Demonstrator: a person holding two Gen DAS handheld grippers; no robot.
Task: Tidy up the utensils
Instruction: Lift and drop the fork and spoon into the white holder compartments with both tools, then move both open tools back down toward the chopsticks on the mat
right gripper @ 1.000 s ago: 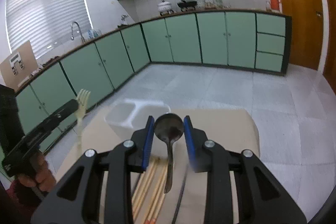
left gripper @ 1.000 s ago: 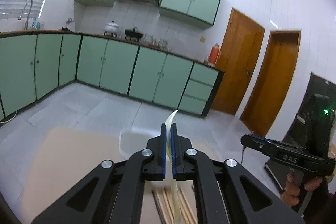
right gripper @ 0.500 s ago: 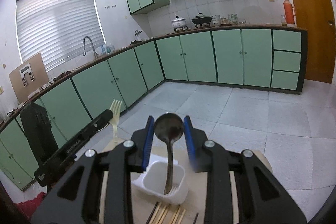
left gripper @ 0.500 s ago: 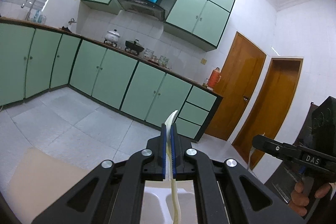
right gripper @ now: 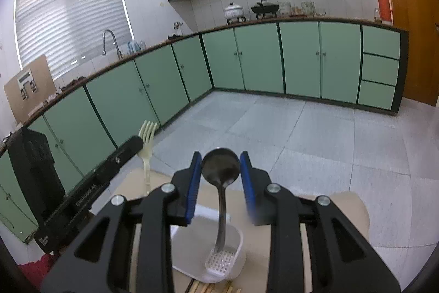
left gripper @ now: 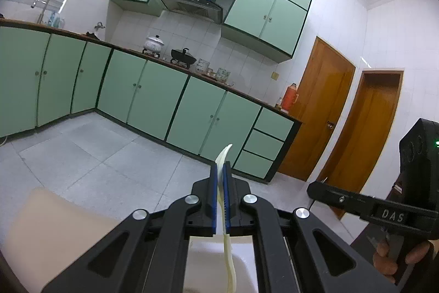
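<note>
My left gripper [left gripper: 219,199] is shut on a cream plastic fork [left gripper: 227,251], held upright, its handle hanging over a white holder [left gripper: 219,262]. The fork [right gripper: 146,139] and left gripper [right gripper: 137,147] also show in the right wrist view. My right gripper [right gripper: 221,183] is shut on the bowl of a black spoon [right gripper: 221,166]. The spoon's handle points down into the white utensil holder [right gripper: 233,262], close to its perforated floor; I cannot tell if it touches. The right gripper [left gripper: 323,188] shows at the right of the left wrist view.
The holder stands on a beige table [right gripper: 354,213], also in the left wrist view [left gripper: 41,224]. Wooden chopsticks [right gripper: 200,287] lie in front of the holder. Green kitchen cabinets [right gripper: 247,59] and grey tiled floor [right gripper: 315,128] lie beyond.
Both grippers have moved forward over the white holder. The spoon's handle now reaches down inside a compartment, and the fork's handle hangs above the holder.
</note>
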